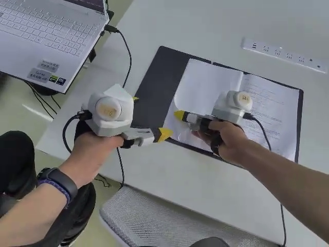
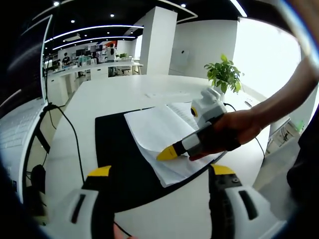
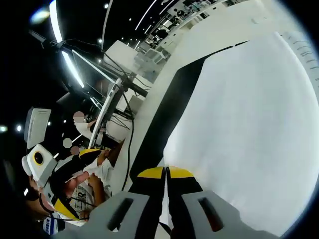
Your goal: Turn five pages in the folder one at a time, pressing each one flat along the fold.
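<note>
Left claw (image 1: 149,117) is wide open, nothing in it, just near-left of the folder (image 1: 154,87). Right claw (image 3: 166,173) is pinched shut on the left edge of a curled-up page (image 1: 205,87). The folder's lying open on the desk (image 1: 205,31), with a laptop (image 1: 46,36) far left.

A white bench (image 1: 216,31) carries the work. A grey mesh chair seat (image 1: 154,216) sits below its near edge, and a pale floor (image 1: 20,118) shows past its left edge. Beyond the far edge stand a white square pillar (image 2: 158,40), a leafy potted plant (image 2: 224,74) and a bright window (image 2: 264,55). Light strips (image 2: 89,27) curve across the dark ceiling (image 2: 124,17) above distant desks (image 2: 89,64).
</note>
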### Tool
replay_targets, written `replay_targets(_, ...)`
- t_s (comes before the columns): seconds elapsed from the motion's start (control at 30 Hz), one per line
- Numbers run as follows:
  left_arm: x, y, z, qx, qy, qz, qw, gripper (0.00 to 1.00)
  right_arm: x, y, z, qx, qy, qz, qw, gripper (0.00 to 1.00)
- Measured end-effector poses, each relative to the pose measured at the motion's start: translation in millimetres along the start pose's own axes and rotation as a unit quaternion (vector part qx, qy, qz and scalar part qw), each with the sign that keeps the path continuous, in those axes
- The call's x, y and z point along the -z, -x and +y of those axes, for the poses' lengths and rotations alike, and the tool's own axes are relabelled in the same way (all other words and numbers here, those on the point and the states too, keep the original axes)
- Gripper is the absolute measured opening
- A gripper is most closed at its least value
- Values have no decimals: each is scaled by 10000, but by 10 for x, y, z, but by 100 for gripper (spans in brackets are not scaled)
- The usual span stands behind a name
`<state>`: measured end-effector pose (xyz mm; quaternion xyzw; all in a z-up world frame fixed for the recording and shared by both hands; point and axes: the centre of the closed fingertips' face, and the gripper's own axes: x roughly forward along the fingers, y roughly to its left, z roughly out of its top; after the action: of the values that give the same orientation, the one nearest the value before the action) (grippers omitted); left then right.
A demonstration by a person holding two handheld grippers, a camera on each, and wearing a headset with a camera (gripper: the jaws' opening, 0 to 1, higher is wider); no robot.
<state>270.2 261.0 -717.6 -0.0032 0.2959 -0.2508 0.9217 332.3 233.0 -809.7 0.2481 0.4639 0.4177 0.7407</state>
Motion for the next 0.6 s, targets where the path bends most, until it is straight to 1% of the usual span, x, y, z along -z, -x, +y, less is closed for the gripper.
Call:
replay_targets(0.1,8,-11,13,1,27,22,10000,77,-4,-37,-46,-24,39,-48,10000,2)
replay_targets(0.17,16,-13,18,-1,14,42,10000,77,-23,-45,-60,-37,24,-89,10000,2)
replay_targets(0.33,16,-14,12,2,0,49,10000,77,-33,-53,-53,-84,54,-138,9999,5)
replay_targets(0.4,18,-14,8,1,8,51,10000,77,-41,-59,-62,-127,14,-163,9998,7)
replay_targets(0.6,24,-8,-15,-4,8,55,10000,77,-31,-57,-24,-171,59,-161,9997,12)
